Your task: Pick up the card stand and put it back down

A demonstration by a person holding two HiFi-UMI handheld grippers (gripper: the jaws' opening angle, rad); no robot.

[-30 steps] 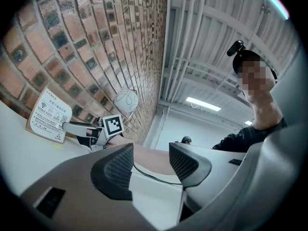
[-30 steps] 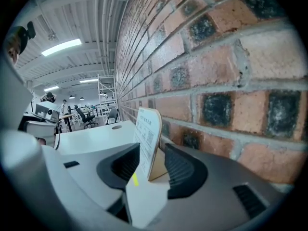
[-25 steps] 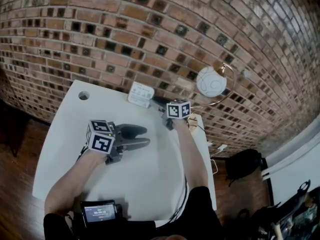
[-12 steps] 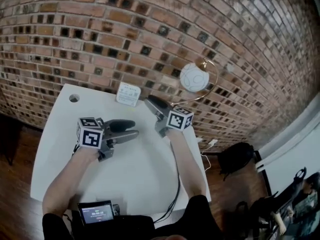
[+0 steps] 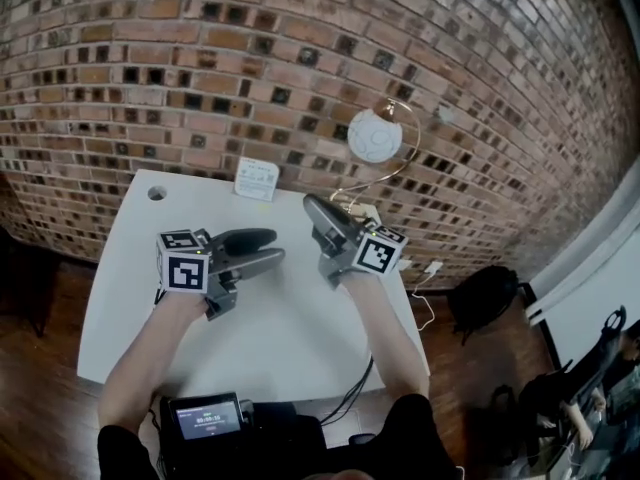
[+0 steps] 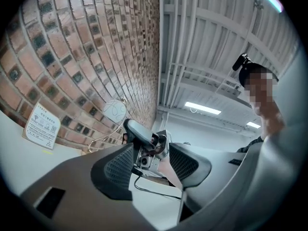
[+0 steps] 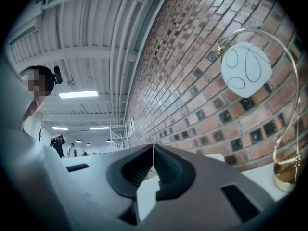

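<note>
The card stand [image 5: 256, 179], a small white printed card, stands upright on the white table [image 5: 300, 338] against the brick wall; it also shows at the left in the left gripper view [image 6: 42, 127]. My right gripper [image 5: 310, 201] hovers to its right, apart from it. Its jaws are closing, and the tips meet with nothing between them [image 7: 153, 148]. My left gripper [image 5: 272, 247] lies low over the table's middle and points right. It is open and empty [image 6: 151, 165], and the right gripper shows through its gap.
A gold ring lamp with a white globe [image 5: 375, 135] stands at the table's back right, close to the right gripper [image 7: 246, 69]. A round hole [image 5: 157, 193] is in the table's far left corner. A small screen device [image 5: 205, 418] and a cable [image 5: 350, 398] are at the near edge.
The right gripper has drawn back from the card stand toward the lamp side and its jaws have come together. The left gripper has hardly moved.
</note>
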